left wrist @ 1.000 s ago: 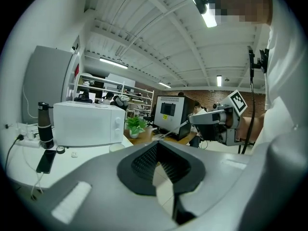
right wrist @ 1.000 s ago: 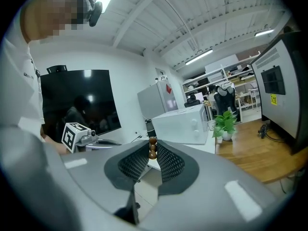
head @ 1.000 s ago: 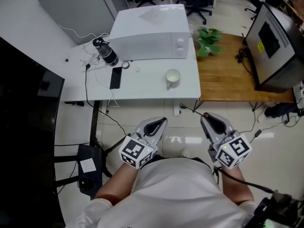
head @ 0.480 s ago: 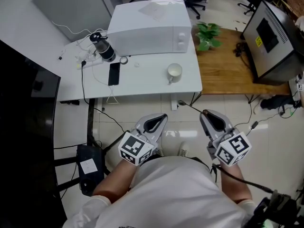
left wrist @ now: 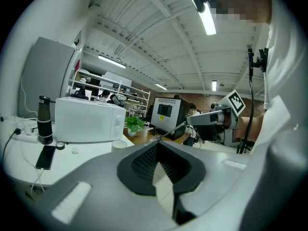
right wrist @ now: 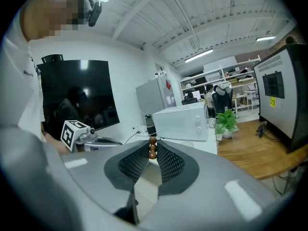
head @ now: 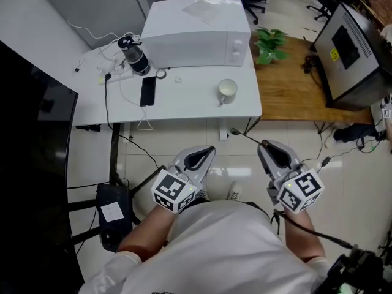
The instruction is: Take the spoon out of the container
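Observation:
My right gripper (head: 266,147) is shut on a thin spoon (head: 248,138) that sticks out ahead of its tips over the floor. In the right gripper view the spoon's brown beaded end (right wrist: 152,148) is pinched between the jaw tips. The spoon also shows as a slim rod (left wrist: 169,131) in the left gripper view. My left gripper (head: 210,150) is shut with nothing in it, level with the right one. A white mug (head: 227,90) stands on the white table (head: 190,106), well ahead of both grippers.
On the table are a white microwave (head: 196,23), a black bottle (head: 133,52), a phone (head: 147,90) and cables. A wooden desk (head: 288,84) with a plant (head: 269,45) and a monitor stands to the right. A black box (head: 110,216) lies on the floor at left.
The head view has drifted slightly, so the table sits a little higher in frame. Both grippers keep the same pose, and the right one still holds the spoon.

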A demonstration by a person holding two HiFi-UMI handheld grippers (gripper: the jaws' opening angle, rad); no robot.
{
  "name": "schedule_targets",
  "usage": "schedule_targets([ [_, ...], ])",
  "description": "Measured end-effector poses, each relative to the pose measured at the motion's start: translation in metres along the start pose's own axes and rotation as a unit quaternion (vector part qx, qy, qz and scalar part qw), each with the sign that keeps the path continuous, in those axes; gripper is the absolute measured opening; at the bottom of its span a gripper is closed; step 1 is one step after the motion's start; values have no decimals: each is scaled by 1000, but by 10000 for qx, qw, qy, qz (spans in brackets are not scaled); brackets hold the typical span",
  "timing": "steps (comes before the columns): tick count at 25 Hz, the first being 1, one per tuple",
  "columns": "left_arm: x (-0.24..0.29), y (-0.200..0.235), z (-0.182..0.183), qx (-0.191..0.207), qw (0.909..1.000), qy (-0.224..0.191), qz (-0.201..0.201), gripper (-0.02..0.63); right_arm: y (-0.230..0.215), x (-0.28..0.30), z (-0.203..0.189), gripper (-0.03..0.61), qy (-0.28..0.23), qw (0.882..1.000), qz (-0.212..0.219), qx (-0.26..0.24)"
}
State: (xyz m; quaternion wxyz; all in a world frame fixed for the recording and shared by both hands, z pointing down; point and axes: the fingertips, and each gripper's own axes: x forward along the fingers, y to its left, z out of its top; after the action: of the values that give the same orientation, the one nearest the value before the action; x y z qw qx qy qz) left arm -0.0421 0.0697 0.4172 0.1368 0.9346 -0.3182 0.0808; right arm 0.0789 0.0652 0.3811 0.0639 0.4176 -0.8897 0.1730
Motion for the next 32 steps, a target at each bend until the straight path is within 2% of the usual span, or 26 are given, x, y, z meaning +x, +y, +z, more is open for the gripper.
schedule_targets([
  [32,2,-5,-2,39,10000,13,-29,4,5,-4,-2,55,-27,10000,26,-32],
])
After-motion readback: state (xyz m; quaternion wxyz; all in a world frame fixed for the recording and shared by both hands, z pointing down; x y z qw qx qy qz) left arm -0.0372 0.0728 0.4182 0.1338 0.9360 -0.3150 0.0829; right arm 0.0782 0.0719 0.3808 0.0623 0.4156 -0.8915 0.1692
